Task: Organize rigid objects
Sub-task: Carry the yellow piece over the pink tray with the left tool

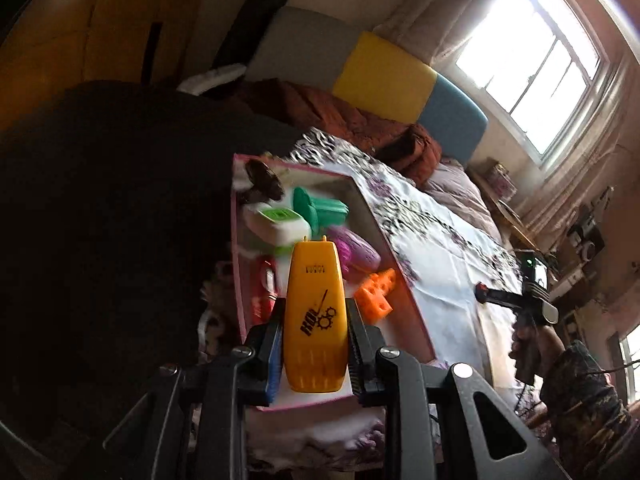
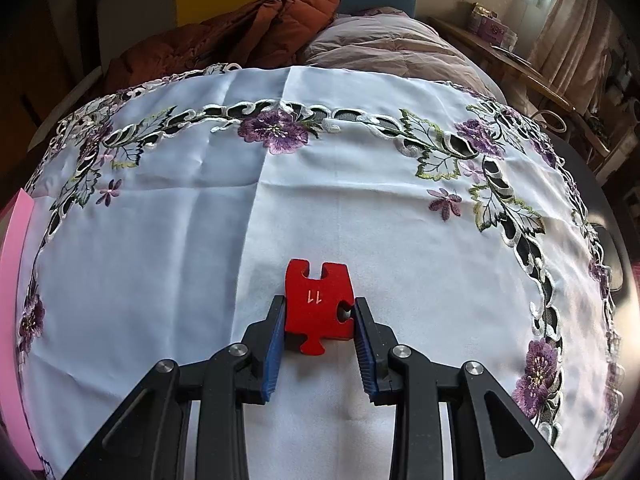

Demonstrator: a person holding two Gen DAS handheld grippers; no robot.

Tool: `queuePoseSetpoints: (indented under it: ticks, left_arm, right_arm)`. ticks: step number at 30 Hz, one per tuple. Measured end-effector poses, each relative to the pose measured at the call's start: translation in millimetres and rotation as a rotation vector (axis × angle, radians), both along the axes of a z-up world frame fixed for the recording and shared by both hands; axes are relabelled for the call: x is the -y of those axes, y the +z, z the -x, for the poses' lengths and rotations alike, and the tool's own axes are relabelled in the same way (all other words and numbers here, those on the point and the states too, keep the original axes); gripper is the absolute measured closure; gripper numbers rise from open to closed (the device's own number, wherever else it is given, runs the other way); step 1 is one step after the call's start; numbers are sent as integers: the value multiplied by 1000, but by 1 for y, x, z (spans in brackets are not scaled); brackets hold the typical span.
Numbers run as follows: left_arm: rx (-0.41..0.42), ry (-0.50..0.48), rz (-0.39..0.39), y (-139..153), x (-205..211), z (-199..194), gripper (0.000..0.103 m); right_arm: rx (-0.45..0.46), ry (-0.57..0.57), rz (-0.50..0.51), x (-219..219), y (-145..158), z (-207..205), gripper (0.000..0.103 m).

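Left wrist view, bottom centre: left gripper (image 1: 316, 344) clamped on a yellow toy (image 1: 316, 316), pads pressing both its sides, toy upright between the fingers with black gear print facing the lens. Just behind it, mid-frame: pink-rimmed box (image 1: 404, 276) holding an orange block (image 1: 376, 292), purple toy (image 1: 358, 254), red piece (image 1: 266, 288), white-and-green toy (image 1: 276, 224), teal toy (image 1: 320, 208) and a dark object (image 1: 262, 180) at the far end, blurred. Yellow toy sits over the near part of the box; cannot tell if it touches anything inside. Box lies on the embroidered cloth (image 1: 448, 264). Right edge: right gripper (image 1: 482, 294) in a gloved hand (image 1: 528, 344) over the cloth, well apart from the box.

Right wrist view, lower centre: right gripper (image 2: 320, 316) clamped on a red puzzle piece (image 2: 318, 308) marked 11, resting on the cloth (image 2: 160, 260). Pink box edge (image 2: 16, 280) at far left. Top: rust-brown quilt (image 2: 240, 28), mauve duvet (image 2: 392, 48).
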State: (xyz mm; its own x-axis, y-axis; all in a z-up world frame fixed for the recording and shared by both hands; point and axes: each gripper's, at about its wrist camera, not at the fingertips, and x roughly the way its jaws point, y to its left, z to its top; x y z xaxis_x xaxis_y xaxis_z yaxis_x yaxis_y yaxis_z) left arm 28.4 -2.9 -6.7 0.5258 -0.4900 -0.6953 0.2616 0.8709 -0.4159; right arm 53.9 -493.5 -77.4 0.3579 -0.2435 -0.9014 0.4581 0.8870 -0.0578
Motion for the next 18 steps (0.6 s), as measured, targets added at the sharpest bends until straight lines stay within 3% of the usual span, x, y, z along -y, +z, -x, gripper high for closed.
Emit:
queuePoseSetpoints:
  ticks: [10, 18]
  left_arm:
    - [-129, -133, 92, -21, 66, -7, 77]
    - [-189, -162, 46, -40, 92, -10, 77]
  right_arm:
    - [-6, 7, -2, -1, 1, 0, 71]
    - [-10, 10, -1, -2, 1, 0, 71]
